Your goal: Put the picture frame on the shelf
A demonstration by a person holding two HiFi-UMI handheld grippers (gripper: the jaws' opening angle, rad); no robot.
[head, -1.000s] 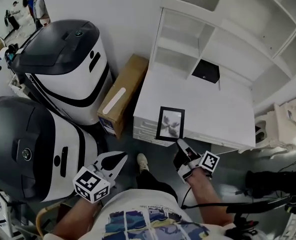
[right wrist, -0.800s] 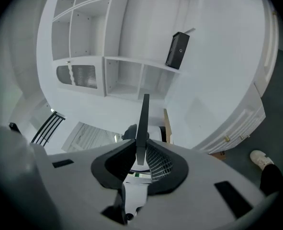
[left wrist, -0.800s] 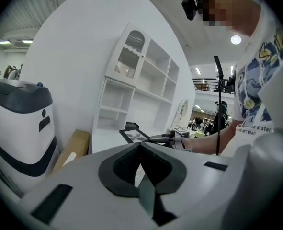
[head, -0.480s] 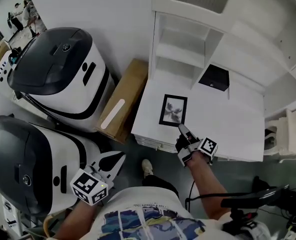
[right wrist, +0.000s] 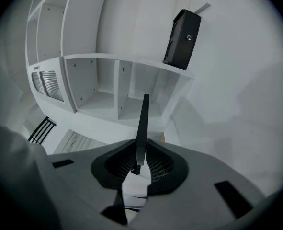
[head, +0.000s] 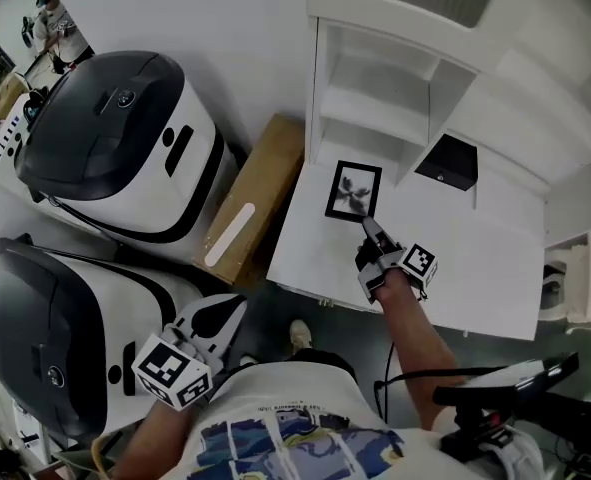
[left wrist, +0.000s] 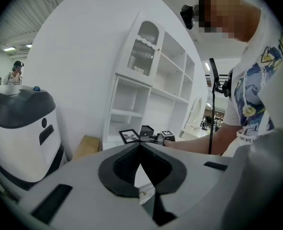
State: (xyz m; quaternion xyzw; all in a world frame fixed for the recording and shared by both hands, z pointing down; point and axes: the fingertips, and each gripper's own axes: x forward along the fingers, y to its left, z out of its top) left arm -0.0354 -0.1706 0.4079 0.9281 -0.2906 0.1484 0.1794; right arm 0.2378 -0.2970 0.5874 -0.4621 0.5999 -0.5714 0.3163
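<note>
The picture frame point(head: 354, 190), black-edged with a grey print, hangs over the white desk top point(head: 455, 258) just in front of the shelf unit's point(head: 375, 98) lowest open compartments. My right gripper point(head: 371, 228) is shut on its near edge. In the right gripper view the frame point(right wrist: 142, 123) stands edge-on between the jaws of that gripper point(right wrist: 140, 152), pointing at the compartments. My left gripper point(head: 225, 316) hangs low at the left, away from the desk, its jaws point(left wrist: 139, 145) shut with nothing in them. From the left gripper view the frame point(left wrist: 129, 135) shows far off.
A black box point(head: 447, 163) stands on the desk against the shelf, right of the frame. A cardboard box point(head: 250, 203) leans beside the desk's left end. Two large white-and-black machines point(head: 115, 138) point(head: 55, 318) fill the floor at left.
My right gripper has carried the frame from the desk's front edge across the top to the foot of the shelf. The left gripper has stayed low at the left.
</note>
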